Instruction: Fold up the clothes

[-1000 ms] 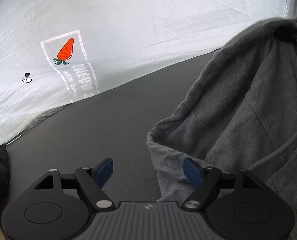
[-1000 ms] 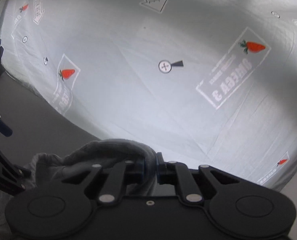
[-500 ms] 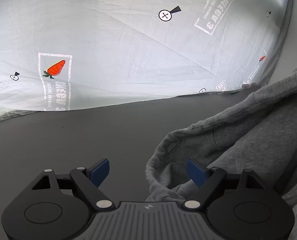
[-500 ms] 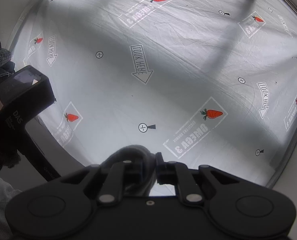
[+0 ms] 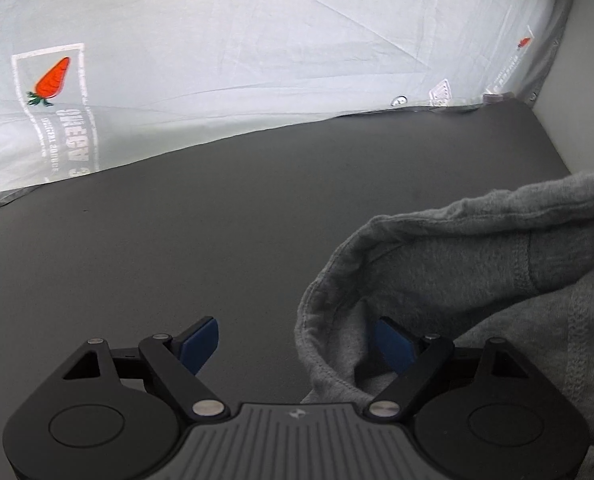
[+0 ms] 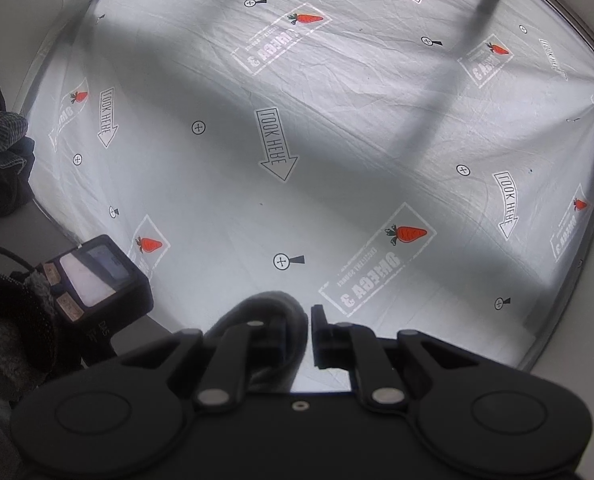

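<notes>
Left gripper: we see our left gripper (image 5: 297,340) tilted down over the dark grey surface (image 5: 217,220), its jaws spread wide, having just been opening a little further; the blue pads (image 5: 201,344) press on nothing.
Between the left jaws: the hemmed edge of the grey hoodie (image 5: 477,280) curls up in the gap, closer to the right-side pad, which sits inside the fold of cloth. We cannot tell whether that pad touches the fabric.
Right gripper: our right gripper (image 6: 309,336) has its jaws pressed nearly together, pinching a rolled bunch of the grey hoodie (image 6: 269,312) that bulges up over the left finger.
Hoodie, place: in the left wrist view it fills the lower right, draped and loosely folded, its lower part resting on the dark grey surface.
Beside the right gripper: a black device with a pale screen (image 6: 97,276) stands low on the left, with a fuzzy dark sleeve (image 6: 13,320) next to it.
Further off: a white sheet (image 6: 337,140) printed with orange carrots, arrows and crosshair marks spreads beyond both grippers; in the left wrist view the white sheet (image 5: 257,40) meets the far edge of the dark surface.
Far left: a heap of dark clothes (image 6: 1,148) lies at the sheet's left border.
</notes>
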`<action>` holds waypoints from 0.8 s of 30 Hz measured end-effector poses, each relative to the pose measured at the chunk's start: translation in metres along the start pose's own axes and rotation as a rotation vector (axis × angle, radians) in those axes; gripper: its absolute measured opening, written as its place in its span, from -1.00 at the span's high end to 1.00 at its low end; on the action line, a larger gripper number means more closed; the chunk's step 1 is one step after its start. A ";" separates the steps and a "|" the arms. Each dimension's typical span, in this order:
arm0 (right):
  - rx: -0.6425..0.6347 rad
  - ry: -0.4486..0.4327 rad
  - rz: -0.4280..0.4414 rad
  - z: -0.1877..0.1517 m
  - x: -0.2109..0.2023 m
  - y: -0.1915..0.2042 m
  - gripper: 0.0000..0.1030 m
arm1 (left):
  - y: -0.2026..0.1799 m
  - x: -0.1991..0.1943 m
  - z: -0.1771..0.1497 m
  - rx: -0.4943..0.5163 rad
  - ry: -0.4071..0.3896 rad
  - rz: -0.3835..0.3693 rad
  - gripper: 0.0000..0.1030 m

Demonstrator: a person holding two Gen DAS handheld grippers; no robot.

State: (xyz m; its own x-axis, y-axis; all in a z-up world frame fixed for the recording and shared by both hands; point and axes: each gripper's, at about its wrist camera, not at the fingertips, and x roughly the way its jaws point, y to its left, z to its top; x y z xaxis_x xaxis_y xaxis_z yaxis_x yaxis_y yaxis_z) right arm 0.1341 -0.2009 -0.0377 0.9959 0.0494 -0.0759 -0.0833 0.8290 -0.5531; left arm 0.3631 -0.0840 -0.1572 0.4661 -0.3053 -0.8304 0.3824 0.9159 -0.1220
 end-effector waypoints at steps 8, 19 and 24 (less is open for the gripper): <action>0.081 0.007 -0.001 0.004 -0.011 -0.019 0.79 | -0.020 0.036 0.027 0.065 0.061 0.132 -0.69; 0.158 0.118 -0.167 -0.018 0.007 -0.042 0.79 | 0.022 -0.094 0.051 -0.165 -0.358 0.543 -0.69; 0.191 0.076 -0.263 -0.013 0.025 -0.051 0.69 | 0.026 -0.204 0.042 -0.276 -0.651 0.630 -0.71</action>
State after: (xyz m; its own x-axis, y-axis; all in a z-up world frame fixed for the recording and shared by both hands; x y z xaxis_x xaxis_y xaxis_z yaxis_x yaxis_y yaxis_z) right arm 0.1632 -0.2496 -0.0222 0.9763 -0.2156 -0.0168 0.1914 0.8975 -0.3973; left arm 0.3115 -0.0089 0.0318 0.9080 0.2574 -0.3306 -0.2550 0.9656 0.0515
